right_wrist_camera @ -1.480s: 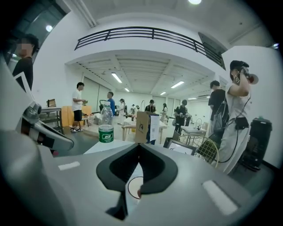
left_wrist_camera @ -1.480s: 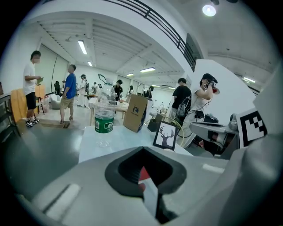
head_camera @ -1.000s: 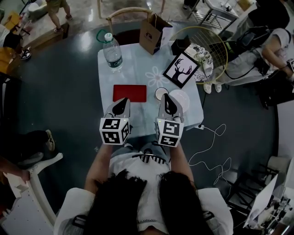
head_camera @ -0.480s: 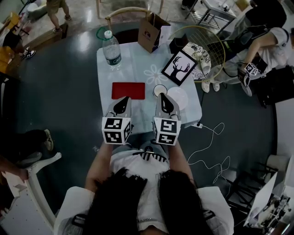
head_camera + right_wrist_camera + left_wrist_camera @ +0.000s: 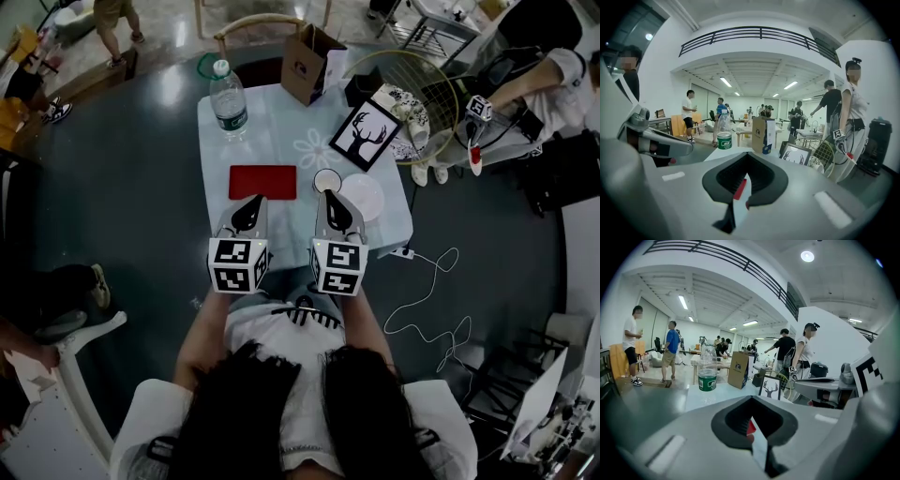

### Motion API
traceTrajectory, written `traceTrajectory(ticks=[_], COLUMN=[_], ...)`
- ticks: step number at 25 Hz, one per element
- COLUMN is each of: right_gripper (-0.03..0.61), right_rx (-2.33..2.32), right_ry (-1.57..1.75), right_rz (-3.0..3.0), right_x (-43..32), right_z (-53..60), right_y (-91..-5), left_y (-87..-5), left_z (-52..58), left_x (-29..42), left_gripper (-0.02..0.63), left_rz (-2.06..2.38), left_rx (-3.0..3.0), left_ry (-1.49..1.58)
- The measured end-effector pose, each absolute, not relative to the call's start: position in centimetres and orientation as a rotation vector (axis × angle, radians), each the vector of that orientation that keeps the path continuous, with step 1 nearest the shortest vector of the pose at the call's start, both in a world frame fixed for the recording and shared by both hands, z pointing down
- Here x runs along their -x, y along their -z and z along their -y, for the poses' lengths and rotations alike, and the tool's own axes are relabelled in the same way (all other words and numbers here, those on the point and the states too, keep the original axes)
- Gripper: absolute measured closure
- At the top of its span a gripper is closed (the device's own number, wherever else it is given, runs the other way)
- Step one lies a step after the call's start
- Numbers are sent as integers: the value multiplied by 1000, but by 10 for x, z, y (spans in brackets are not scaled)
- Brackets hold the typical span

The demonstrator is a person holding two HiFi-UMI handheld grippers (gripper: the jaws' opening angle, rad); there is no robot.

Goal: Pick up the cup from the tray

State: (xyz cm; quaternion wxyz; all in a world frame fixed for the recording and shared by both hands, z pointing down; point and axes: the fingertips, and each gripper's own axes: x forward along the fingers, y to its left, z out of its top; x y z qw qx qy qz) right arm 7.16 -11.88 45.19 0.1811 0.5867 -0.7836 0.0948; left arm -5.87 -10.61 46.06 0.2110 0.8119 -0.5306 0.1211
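Note:
A small white cup (image 5: pixel 327 181) stands on the pale table (image 5: pixel 281 131), just right of a flat red tray (image 5: pixel 262 181) and left of a white disc (image 5: pixel 364 198). My left gripper (image 5: pixel 249 210) hovers over the table's near edge, its tip just short of the red tray. My right gripper (image 5: pixel 336 201) points at the cup from the near side without touching it. Both are shut with nothing held. In the left gripper view (image 5: pixel 752 426) and the right gripper view (image 5: pixel 742 183) a sliver of red shows through the closed jaws; the cup is hidden.
At the far side of the table stand a water bottle (image 5: pixel 230 101), a brown paper bag (image 5: pixel 310 64) and a framed deer picture (image 5: pixel 366 137). A racket (image 5: pixel 424 92) leans at the right. A cable (image 5: pixel 424 305) lies on the floor. People stand around.
Both grippers have stayed near the table's front edge, the right one drifting slightly left. A person at the back right has moved a marker-cube gripper.

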Motion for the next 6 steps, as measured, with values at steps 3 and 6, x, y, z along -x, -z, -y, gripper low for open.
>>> traceTrajectory(ticks=[3, 6], right_gripper=[555, 555], right_rx=[-1651, -1646], right_ry=[-270, -266], right_rz=[2207, 2201], right_x=[-71, -70], right_z=[117, 113], right_y=[-454, -456], left_y=[-460, -460], left_z=[105, 102], left_x=[59, 59], left_gripper=[614, 614], left_rz=[1476, 1473], left_rx=[-2256, -2258], left_ry=[-334, -338])
